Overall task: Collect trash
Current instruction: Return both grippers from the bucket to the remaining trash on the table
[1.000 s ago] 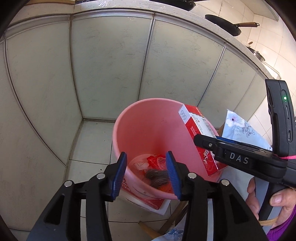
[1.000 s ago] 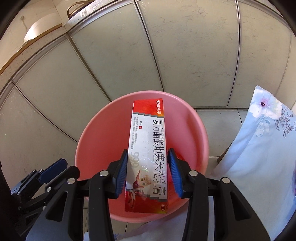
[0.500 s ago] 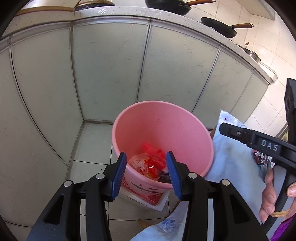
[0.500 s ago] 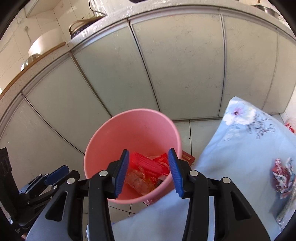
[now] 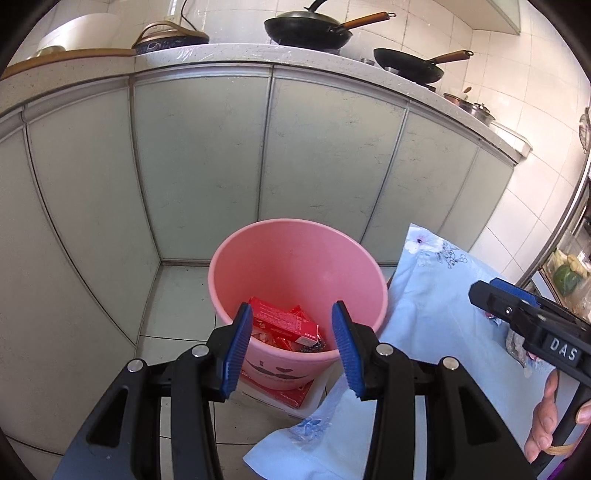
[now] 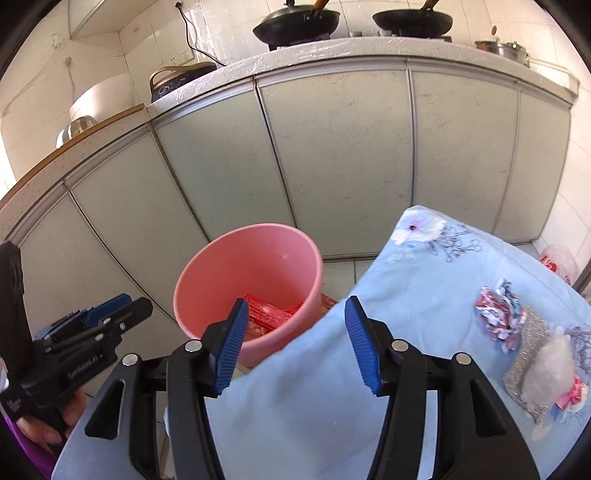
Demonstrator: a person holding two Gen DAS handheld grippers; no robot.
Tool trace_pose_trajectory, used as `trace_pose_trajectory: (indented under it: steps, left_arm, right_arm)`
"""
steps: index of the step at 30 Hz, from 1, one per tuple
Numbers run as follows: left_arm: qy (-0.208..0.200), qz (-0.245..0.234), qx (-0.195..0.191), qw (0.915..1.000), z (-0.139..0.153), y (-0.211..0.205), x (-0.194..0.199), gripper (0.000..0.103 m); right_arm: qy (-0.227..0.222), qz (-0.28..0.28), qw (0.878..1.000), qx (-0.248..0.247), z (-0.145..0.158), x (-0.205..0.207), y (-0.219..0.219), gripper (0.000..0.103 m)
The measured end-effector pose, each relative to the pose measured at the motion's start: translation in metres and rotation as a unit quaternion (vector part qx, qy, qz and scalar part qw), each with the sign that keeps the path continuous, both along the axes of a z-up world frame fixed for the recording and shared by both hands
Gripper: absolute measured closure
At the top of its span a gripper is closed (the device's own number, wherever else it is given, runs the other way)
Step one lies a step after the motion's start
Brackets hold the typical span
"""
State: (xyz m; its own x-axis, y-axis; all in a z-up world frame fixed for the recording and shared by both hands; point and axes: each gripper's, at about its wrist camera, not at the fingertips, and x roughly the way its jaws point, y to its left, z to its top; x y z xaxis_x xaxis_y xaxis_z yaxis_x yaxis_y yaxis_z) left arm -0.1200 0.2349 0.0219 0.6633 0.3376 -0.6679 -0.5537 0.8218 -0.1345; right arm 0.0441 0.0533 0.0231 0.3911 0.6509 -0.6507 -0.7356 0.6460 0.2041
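A pink bucket (image 5: 295,258) (image 6: 255,266) stands on the floor against the cabinets. A red medicine box (image 5: 284,321) (image 6: 266,314) lies inside it on other scraps. My left gripper (image 5: 291,305) hovers above the bucket's near rim, open, with nothing between its pads. My right gripper (image 6: 295,301) is over the edge of a blue floral cloth (image 6: 424,295), beside the bucket. Its jaws are opening and hold nothing. On the cloth to the right lie a crumpled red-and-white wrapper (image 6: 498,317) and a silvery pad with a whitish lump (image 6: 543,373).
Pale cabinet doors (image 5: 314,147) close off the space behind the bucket, under a counter with two woks (image 5: 306,29). A flat red-and-white box (image 5: 288,395) lies under the bucket. A clear bag (image 6: 557,262) sits on the floor at far right. Tiled floor (image 5: 177,314) shows left of the bucket.
The right gripper let go of the red box, which dropped into the bucket. Both grippers drew back and rose from the bucket, and the right jaws widened.
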Motion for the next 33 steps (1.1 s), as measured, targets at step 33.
trace_pose_trajectory:
  steps: [33]
  left_arm:
    - [0.001,-0.31,-0.056,0.9491,-0.021,-0.197,0.142,0.059]
  right_arm:
    - [-0.002,-0.315,0.949,-0.002,-0.051,-0.017,-0.29,0.048]
